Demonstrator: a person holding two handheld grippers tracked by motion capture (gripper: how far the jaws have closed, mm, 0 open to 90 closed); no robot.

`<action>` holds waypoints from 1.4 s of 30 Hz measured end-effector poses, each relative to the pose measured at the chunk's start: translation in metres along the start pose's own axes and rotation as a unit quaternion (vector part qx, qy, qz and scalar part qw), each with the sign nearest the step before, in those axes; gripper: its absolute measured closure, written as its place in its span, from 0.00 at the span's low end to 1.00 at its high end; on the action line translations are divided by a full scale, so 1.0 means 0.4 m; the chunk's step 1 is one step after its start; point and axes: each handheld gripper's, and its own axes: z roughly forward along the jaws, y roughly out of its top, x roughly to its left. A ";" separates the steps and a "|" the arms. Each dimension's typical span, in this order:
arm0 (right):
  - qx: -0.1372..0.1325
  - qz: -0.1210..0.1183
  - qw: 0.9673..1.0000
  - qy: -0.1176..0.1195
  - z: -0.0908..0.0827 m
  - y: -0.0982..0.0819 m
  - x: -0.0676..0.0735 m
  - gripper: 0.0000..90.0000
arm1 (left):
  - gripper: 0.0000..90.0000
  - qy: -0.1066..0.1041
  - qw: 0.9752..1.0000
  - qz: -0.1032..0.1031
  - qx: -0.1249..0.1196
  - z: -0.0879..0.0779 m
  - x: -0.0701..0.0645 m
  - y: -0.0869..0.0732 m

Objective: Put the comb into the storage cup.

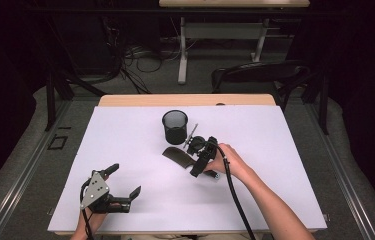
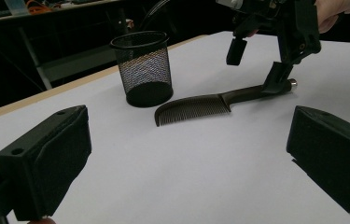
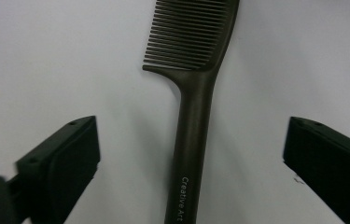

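A dark brown comb [image 1: 177, 156] lies flat on the white table [image 1: 125, 140], just in front of a black mesh cup [image 1: 175, 126]. My right gripper [image 1: 193, 159] points down over the comb's handle, open, with one jaw on each side. In the right gripper view the handle [image 3: 195, 121] runs up between the open right gripper [image 3: 192, 135], teeth at the top. My left gripper [image 1: 123, 181] rests open near the front left edge, holding nothing. The left gripper view looks past the open left gripper [image 2: 190, 128] at the comb [image 2: 196, 107], the cup [image 2: 144, 70] and the right gripper [image 2: 256, 65].
A thin pen [image 1: 191, 134] lies right of the cup, behind the right gripper. A black chair [image 1: 260, 75] stands beyond the table's far edge, with desk legs [image 1: 182, 55] and cables on the floor behind. The right gripper's cable [image 1: 235, 195] trails along the forearm.
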 end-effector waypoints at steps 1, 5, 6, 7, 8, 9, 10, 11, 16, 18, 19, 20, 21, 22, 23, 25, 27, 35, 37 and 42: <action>0.001 -0.005 1.000 -0.003 0.001 0.003 0.003 0.14 | 0.00 0.000 1.000 -0.001 -0.001 0.000 0.000 0.000; 0.009 -0.013 1.000 -0.011 0.008 0.011 0.011 0.23 | 0.00 0.000 1.000 -0.004 0.000 0.001 0.002 -0.001; 0.017 -0.009 1.000 -0.013 0.008 0.013 0.014 0.24 | 0.00 0.000 1.000 -0.004 0.000 0.001 0.002 -0.001; 0.013 -0.010 1.000 -0.013 0.011 0.014 0.014 0.26 | 0.00 0.000 1.000 -0.004 0.000 0.001 0.001 -0.001; 0.016 -0.007 1.000 -0.014 0.011 0.015 0.015 0.29 | 0.00 -0.001 1.000 -0.003 0.000 0.001 0.001 -0.001; 0.016 -0.005 1.000 -0.016 0.012 0.016 0.015 0.31 | 0.00 0.000 1.000 -0.003 0.000 0.001 0.000 0.000; 0.019 -0.004 1.000 -0.017 0.014 0.016 0.015 0.33 | 0.00 -0.001 1.000 -0.003 0.000 0.002 0.000 0.000; 0.019 -0.003 1.000 -0.017 0.016 0.017 0.015 0.34 | 0.00 -0.001 1.000 -0.004 0.000 0.001 0.000 0.000; 0.026 -0.001 1.000 -0.015 0.026 0.018 0.011 0.43 | 0.00 -0.004 1.000 -0.004 0.000 0.001 0.000 0.000; 0.030 0.006 0.999 -0.010 0.031 0.019 0.010 0.48 | 0.00 -0.003 1.000 -0.004 -0.001 0.002 0.000 0.000; 0.032 0.010 0.999 -0.012 0.033 0.020 0.010 0.52 | 0.00 -0.003 1.000 -0.004 0.000 0.002 0.000 0.000; 0.033 0.012 0.999 -0.013 0.035 0.021 0.009 0.54 | 0.00 -0.004 1.000 -0.005 0.000 0.002 0.000 0.000; 0.039 0.010 0.999 -0.015 0.037 0.023 0.007 0.56 | 0.00 -0.005 1.000 -0.006 0.000 0.002 0.000 0.000; 0.037 0.013 0.999 -0.017 0.041 0.022 0.007 0.59 | 0.00 -0.005 1.000 -0.009 -0.001 0.002 0.000 0.000; 0.040 0.015 0.999 -0.020 0.043 0.022 0.007 0.60 | 0.00 -0.007 1.000 -0.009 0.000 0.001 0.000 0.000; 0.044 0.014 0.999 -0.021 0.045 0.023 0.005 0.61 | 0.00 -0.007 1.000 -0.008 -0.001 0.001 0.000 0.001; 0.042 0.017 0.999 -0.018 0.047 0.023 0.005 0.63 | 0.00 -0.007 1.000 -0.010 -0.001 0.001 0.000 0.000; 0.045 0.023 0.999 -0.017 0.054 0.026 0.003 0.71 | 0.00 -0.010 1.000 -0.014 0.000 0.003 0.002 0.000; 0.048 0.027 0.998 -0.017 0.055 0.026 0.003 0.73 | 0.00 -0.010 1.000 -0.015 0.000 0.002 0.003 -0.001; 0.050 0.034 0.998 -0.016 0.054 0.025 0.001 0.79 | 0.00 -0.010 1.000 -0.015 0.000 0.002 0.004 -0.001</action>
